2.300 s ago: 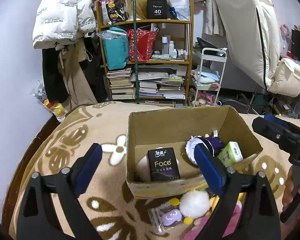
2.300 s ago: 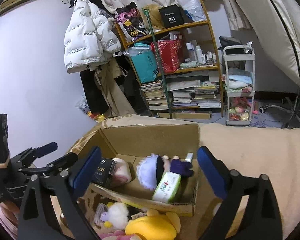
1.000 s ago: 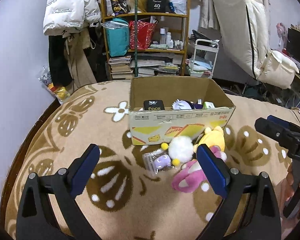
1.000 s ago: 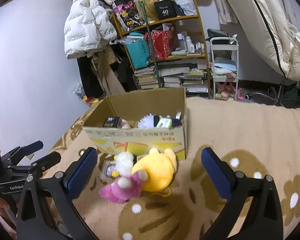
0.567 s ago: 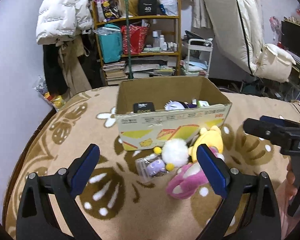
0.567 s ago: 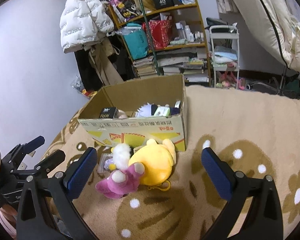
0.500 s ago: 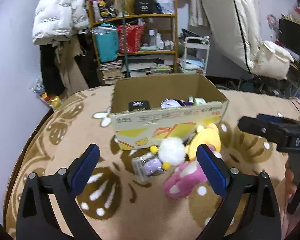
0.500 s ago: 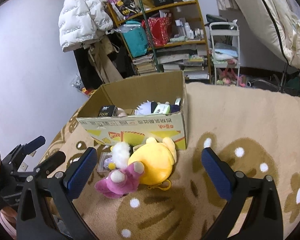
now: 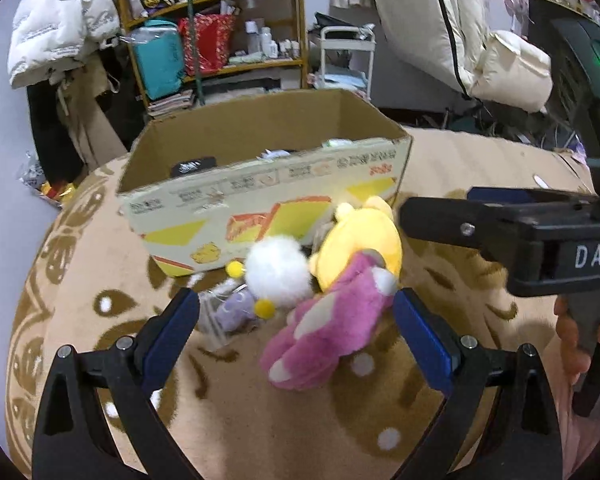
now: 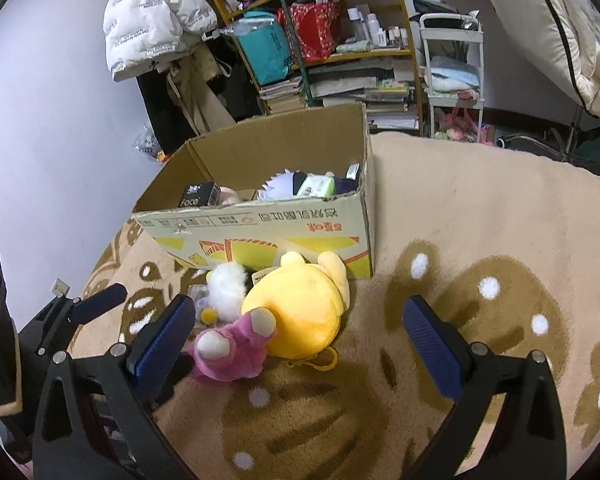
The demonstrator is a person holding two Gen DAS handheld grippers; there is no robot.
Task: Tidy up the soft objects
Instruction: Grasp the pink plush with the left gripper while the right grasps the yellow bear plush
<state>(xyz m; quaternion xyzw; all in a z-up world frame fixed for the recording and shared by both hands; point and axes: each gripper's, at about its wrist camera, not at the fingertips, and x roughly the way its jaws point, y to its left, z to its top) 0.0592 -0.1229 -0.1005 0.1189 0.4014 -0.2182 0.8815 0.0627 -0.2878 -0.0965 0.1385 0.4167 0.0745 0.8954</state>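
Observation:
A pink plush (image 9: 328,332) (image 10: 230,350), a yellow plush (image 9: 360,242) (image 10: 300,310), a white pompom (image 9: 278,272) (image 10: 228,284) and a small purple toy in clear wrap (image 9: 230,308) lie on the beige rug in front of a cardboard box (image 9: 260,196) (image 10: 260,224). The box holds a black "Face" pack (image 10: 198,196), a green tissue pack (image 10: 318,186) and a white-haired doll (image 10: 278,184). My left gripper (image 9: 296,328) is open, its jaws either side of the pink plush. My right gripper (image 10: 296,330) is open over the yellow plush.
A cluttered shelf (image 10: 332,40) with books and bags, a white cart (image 10: 452,68) and hanging coats (image 10: 156,16) stand behind the box. The patterned rug (image 10: 480,240) spreads to the right. The right gripper shows in the left wrist view (image 9: 500,228).
Both grippers have pulled back from over the box and then dropped low toward the plush pile in front of it. Both stay open. The toys have not moved.

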